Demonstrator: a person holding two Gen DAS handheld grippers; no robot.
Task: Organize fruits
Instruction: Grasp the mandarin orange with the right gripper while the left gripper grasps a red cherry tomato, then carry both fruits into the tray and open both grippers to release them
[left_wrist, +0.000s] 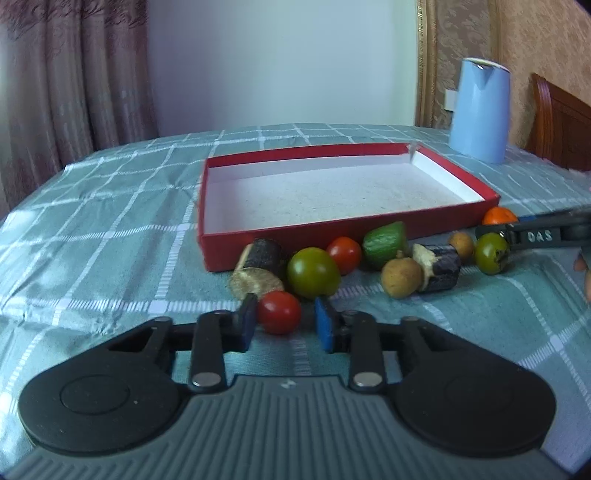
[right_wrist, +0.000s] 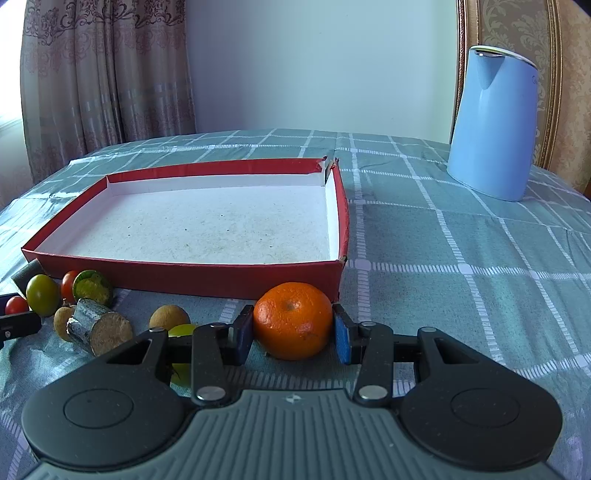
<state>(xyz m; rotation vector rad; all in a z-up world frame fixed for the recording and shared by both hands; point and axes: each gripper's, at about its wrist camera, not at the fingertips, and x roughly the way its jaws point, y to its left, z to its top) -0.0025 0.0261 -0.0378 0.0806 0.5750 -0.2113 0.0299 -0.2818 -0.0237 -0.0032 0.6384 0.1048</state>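
While the left gripper (left_wrist: 282, 319) pinches a small red tomato (left_wrist: 279, 312) and the right gripper (right_wrist: 293, 328) clamps the orange (right_wrist: 293, 320), both just short of the red box (right_wrist: 192, 275), either round fruit could slip when lifted.

A teal cloth with a white check pattern (right_wrist: 461, 258) is covering the tabletop and is lying slightly wrinkled. At twelve o'clock in the right wrist view a plain pale wall (right_wrist: 314, 66) is standing behind the tabletop. At ten o'clock a brownish patterned curtain (right_wrist: 103, 74) is hanging in folds, with daylight coming in at its left edge. At two o'clock a beige damask wall panel with a gilt frame (right_wrist: 517, 26) is showing. In the left wrist view, at three o'clock, a reddish-brown wooden chair back (left_wrist: 561, 122) is standing against the tabletop's far side.
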